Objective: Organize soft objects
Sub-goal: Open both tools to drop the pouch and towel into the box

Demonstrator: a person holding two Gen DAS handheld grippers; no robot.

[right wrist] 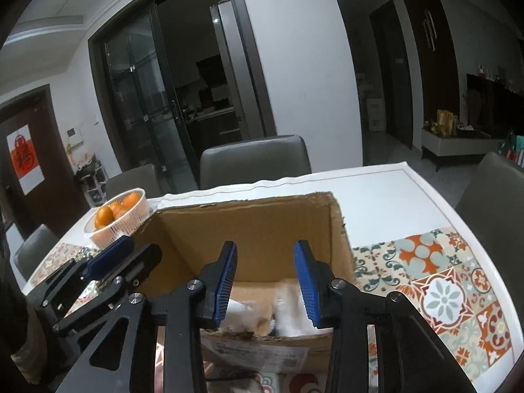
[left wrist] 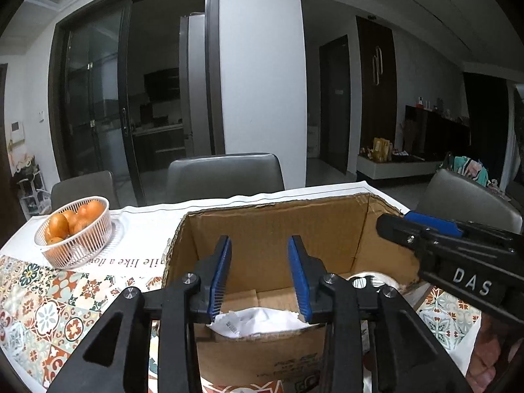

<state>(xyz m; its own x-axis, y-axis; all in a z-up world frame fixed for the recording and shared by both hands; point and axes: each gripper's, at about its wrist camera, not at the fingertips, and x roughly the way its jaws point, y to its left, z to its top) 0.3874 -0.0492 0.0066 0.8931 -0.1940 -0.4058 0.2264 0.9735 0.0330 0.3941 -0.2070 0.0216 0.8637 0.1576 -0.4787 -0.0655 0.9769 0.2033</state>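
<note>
Nearest to us, our left gripper (left wrist: 259, 275) hangs over the near edge of the cardboard box (left wrist: 278, 226) with its blue pads spread apart and nothing between them; our right gripper (right wrist: 265, 278) sits the same way over the same box, jaws parted and pinching nothing; each gripper shows in the other's view, the right one reaching in over the box's right wall, the left one beside the box's left wall. Just below the pads, inside the box, we see the soft things: a crumpled white cloth (left wrist: 258, 321) lying on the bottom against the near wall, and beside it, toward the right, a white bundle (right wrist: 291, 308) that is too blurred for us to name. The box stands on a table covered with a patterned cloth (right wrist: 442, 291) of orange and green tiles. Farther left, well apart from the box in the left view, a white basket (left wrist: 77, 245) holds oranges (left wrist: 59, 224). Beyond the table stand grey chairs (left wrist: 226, 175), then dark glass sliding doors (left wrist: 98, 98).
</note>
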